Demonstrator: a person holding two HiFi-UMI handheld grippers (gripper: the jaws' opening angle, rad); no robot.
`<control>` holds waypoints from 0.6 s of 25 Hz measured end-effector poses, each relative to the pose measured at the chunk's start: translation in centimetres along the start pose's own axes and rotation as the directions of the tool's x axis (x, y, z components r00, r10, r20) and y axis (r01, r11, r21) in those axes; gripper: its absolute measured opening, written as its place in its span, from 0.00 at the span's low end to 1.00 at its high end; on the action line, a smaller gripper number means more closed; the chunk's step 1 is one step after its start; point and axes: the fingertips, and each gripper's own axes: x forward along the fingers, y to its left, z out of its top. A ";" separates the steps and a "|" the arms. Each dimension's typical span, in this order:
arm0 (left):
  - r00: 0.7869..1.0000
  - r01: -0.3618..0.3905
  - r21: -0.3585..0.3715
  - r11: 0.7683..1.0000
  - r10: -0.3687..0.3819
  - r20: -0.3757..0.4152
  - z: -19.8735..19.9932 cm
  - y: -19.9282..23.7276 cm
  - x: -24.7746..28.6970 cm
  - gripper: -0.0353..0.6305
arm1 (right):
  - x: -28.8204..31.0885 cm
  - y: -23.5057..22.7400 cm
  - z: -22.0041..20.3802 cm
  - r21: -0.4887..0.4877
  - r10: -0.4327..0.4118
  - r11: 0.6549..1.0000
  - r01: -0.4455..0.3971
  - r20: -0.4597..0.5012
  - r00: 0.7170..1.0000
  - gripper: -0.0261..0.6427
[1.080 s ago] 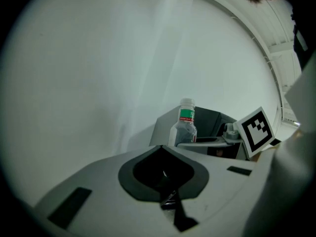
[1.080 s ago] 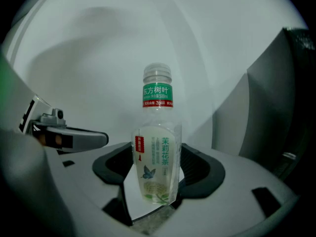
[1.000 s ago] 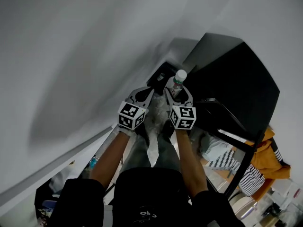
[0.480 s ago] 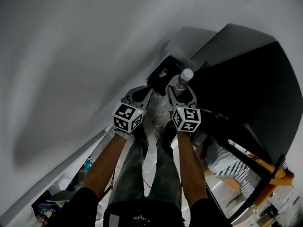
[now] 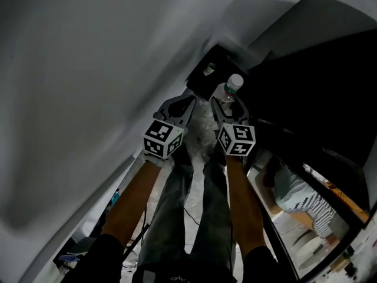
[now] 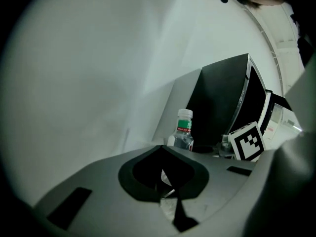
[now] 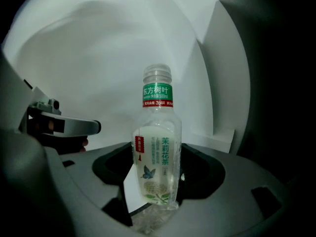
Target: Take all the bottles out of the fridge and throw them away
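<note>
A clear tea bottle (image 7: 157,152) with a green neck band and no cap stands upright between the jaws of my right gripper (image 7: 157,181), which is shut on its lower body. From the head view, the bottle (image 5: 230,91) and right gripper (image 5: 227,104) hang just short of a black bin (image 5: 207,75) by the white wall. My left gripper (image 5: 187,102) is level with it on the left. In its own view the left gripper (image 6: 162,147) has its jaws shut together on nothing, and the bottle (image 6: 183,131) shows beyond them.
A white wall (image 5: 88,69) runs along the left. A large dark cabinet (image 5: 318,99) fills the right. The person's legs (image 5: 194,217) stand below the grippers. Striped cloth (image 5: 306,202) and clutter lie at the lower right.
Both grippers and the bottle have drawn nearer the black bin, which now lies just ahead of them. The dark cabinet fills more of the right side. The grip on the bottle is unchanged.
</note>
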 end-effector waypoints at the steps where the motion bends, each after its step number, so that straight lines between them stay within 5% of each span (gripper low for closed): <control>1: 1.000 0.000 0.000 1.000 0.000 -0.002 -0.1 0.2 0.1 0.06 | 0.3 -0.1 -0.5 0.007 -0.001 1.000 0.001 -0.006 1.000 0.49; 15: 0.999 0.052 -0.009 0.999 -0.052 0.009 -5.2 3.6 6.6 0.06 | 10.1 -5.4 -8.5 0.097 -0.018 0.995 0.021 -0.038 0.999 0.49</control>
